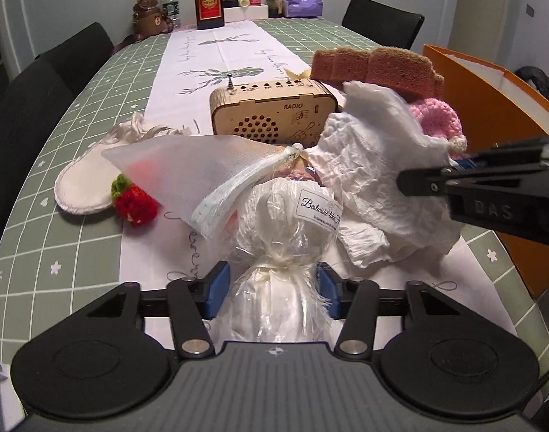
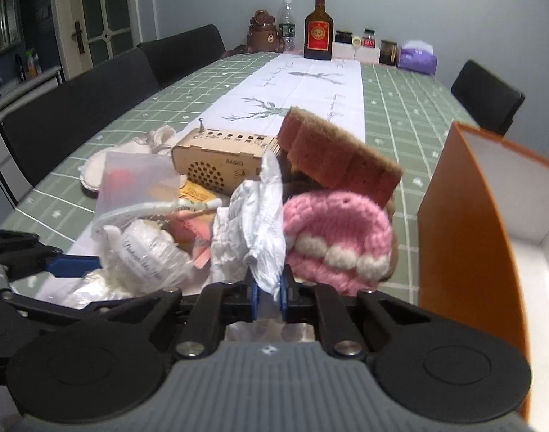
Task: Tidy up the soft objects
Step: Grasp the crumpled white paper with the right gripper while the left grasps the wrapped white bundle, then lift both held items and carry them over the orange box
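My left gripper [image 1: 272, 289] is shut on a white soft ball wrapped in clear plastic [image 1: 285, 223], at its tied neck; the ball also shows in the right wrist view [image 2: 148, 252]. My right gripper [image 2: 269, 293] is shut on a crumpled white cloth [image 2: 256, 223], which also shows in the left wrist view [image 1: 378, 180]. A pink crocheted hat [image 2: 337, 237], a brown sponge [image 2: 342, 154], a mesh pouch [image 1: 195, 165], a knitted strawberry [image 1: 134, 201] and a white slipper [image 1: 83, 187] lie in the pile.
An orange box [image 2: 472, 237] with a white inside stands open at the right. A wooden radio [image 1: 270, 111] sits behind the pile. Bottles, jars and a tissue box [image 1: 305, 3] stand at the table's far end. Black chairs [image 2: 83, 108] line the sides.
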`<control>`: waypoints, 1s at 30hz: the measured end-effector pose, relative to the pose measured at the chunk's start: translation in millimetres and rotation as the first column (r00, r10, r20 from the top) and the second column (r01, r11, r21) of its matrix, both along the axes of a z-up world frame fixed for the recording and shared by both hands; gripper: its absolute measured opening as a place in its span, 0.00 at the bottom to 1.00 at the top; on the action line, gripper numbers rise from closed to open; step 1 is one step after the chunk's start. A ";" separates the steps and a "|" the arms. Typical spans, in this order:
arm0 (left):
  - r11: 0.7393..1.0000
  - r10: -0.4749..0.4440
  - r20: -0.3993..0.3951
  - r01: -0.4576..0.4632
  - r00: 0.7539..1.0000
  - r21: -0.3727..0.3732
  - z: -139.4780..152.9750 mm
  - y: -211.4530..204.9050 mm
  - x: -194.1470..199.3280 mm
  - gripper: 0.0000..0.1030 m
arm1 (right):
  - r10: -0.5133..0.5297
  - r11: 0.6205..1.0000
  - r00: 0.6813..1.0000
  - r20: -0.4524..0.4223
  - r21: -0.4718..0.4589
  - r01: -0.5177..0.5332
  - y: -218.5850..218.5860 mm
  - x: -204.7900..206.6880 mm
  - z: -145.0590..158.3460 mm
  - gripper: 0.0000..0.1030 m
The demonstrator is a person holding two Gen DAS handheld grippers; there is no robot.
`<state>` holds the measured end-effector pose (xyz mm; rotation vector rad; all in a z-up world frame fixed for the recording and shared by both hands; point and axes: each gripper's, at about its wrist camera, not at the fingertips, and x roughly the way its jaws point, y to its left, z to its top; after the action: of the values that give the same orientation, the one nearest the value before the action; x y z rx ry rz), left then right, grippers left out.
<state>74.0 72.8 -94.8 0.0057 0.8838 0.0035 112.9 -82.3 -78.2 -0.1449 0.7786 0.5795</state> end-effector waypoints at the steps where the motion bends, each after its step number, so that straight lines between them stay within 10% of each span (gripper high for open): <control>1: 1.000 0.000 0.005 0.000 1.000 -0.008 1.0 0.4 -2.4 0.53 | 0.010 1.000 1.000 -0.010 0.021 -0.010 -2.9 -4.4 2.1 0.06; 11: 0.996 0.009 0.016 -0.008 1.000 -0.084 20.6 -0.7 -32.7 0.47 | 0.161 0.974 0.976 -0.145 0.181 -0.134 -28.8 -57.2 28.3 0.01; 30: 0.995 0.013 0.067 -0.007 0.998 -0.100 46.1 -1.5 -66.4 0.47 | 0.291 0.933 0.951 -0.107 0.254 -0.257 -57.0 -105.7 90.6 0.01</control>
<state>7.5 71.3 -48.8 -0.0919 0.8157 -0.0311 7.2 -139.4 12.4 0.0096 0.8279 0.9534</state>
